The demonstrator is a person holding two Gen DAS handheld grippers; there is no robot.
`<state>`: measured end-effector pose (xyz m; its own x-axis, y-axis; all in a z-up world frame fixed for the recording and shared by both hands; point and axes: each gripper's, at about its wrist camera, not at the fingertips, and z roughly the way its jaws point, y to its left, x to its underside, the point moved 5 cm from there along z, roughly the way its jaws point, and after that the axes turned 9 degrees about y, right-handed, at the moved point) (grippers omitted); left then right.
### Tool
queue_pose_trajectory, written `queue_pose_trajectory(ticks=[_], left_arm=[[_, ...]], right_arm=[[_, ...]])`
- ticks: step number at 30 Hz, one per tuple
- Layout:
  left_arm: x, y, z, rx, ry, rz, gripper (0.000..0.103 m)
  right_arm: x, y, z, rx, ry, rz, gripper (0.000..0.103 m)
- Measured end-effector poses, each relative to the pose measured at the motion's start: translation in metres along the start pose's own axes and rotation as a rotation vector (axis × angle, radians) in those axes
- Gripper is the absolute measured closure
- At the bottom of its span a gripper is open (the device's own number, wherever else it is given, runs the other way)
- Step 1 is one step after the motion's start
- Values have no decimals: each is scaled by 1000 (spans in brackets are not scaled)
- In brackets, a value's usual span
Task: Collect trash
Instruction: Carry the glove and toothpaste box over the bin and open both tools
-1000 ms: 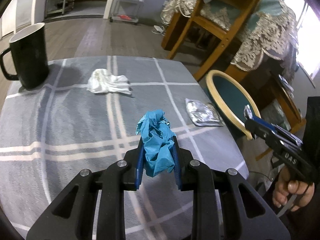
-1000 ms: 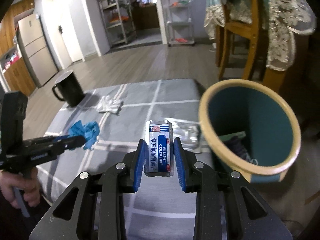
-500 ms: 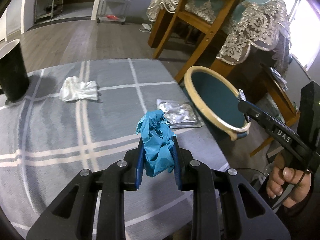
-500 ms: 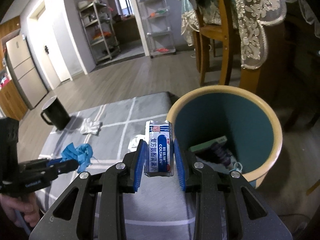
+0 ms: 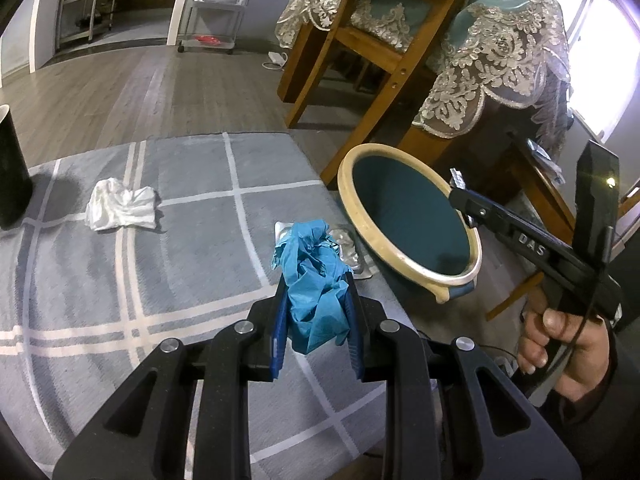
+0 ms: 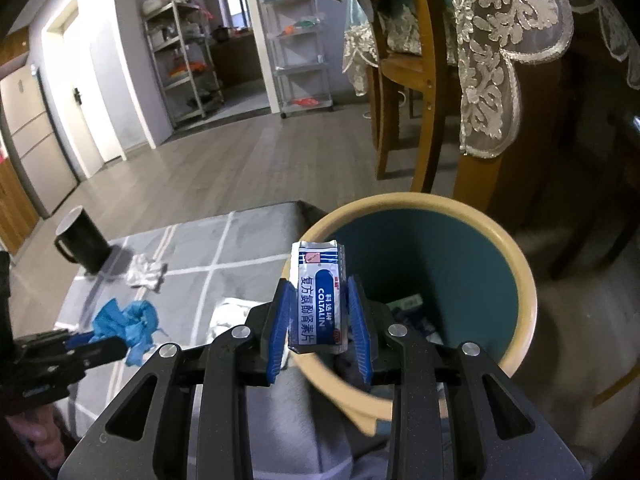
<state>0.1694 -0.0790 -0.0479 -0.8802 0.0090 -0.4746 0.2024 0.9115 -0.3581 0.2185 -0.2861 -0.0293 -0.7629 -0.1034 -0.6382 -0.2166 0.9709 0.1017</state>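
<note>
Grey checked table [image 5: 168,280]; jaws clamped on blue glove [image 5: 316,280] and medicine box [image 6: 319,300].

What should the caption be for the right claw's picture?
Right claw holds a medicine box over the bin.

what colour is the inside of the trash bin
Dark teal, with a cream rim; the trash bin shows best in the right wrist view.

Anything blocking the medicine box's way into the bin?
Nothing visible. The right gripper holds the medicine box at the near rim of the trash bin, whose mouth is open, with only a little trash at the bottom.
</note>
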Motion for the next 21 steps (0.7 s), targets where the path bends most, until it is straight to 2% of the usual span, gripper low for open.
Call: queue_pose_trajectory(ticks=[14,17,21], left_arm=[[-30,-16,10,-15,-17,6,79],[-38,-23,14,-17,-16,19,79],[-48,-38,22,-17,-14,43,79]], right_arm=[[-9,-20,37,31,70,60,71],[-6,-27,42,26,94,90,63],[-6,-33,35,21,75,113,50]])
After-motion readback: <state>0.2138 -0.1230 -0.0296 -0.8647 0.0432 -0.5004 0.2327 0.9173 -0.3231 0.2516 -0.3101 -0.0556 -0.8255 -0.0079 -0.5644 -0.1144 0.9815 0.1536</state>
